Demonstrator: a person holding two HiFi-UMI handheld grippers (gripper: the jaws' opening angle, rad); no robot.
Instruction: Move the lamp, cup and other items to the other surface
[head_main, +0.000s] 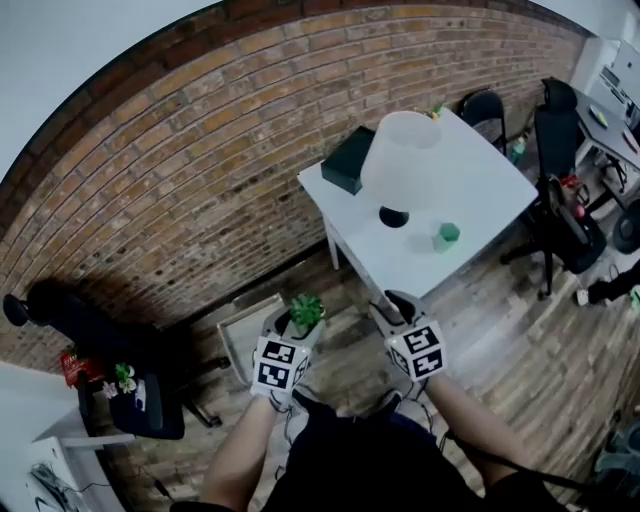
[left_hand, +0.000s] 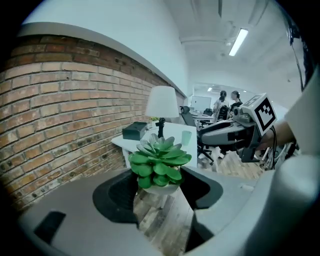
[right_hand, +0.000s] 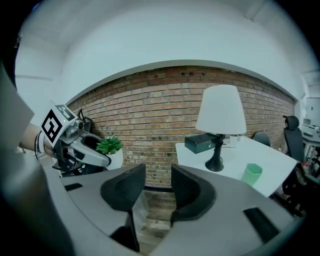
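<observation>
Where I stand: short of the white table (head_main: 485, 190), with both grippers out over the wooden floor (head_main: 500, 340)
Left gripper (head_main: 297, 327): clenched on the white pot of a small succulent (left_hand: 159, 160), which sits upright between the jaws, off any surface
Right gripper (right_hand: 158, 186): released, jaws apart with only floor showing between them, just beside the left one
Lamp (head_main: 402, 158): upright near the middle of the table, white shade over a black base
Cup (head_main: 447, 235): pale green, on the table, near the lamp's base but apart from it
Black box (head_main: 347, 160): on the table corner by the brick wall (head_main: 180, 190), beside the shade
Table's far edge: something small with a green top behind the shade, possibly another plant; I can't make it out from here
Chairs (head_main: 555, 130): black office chairs beyond the table
</observation>
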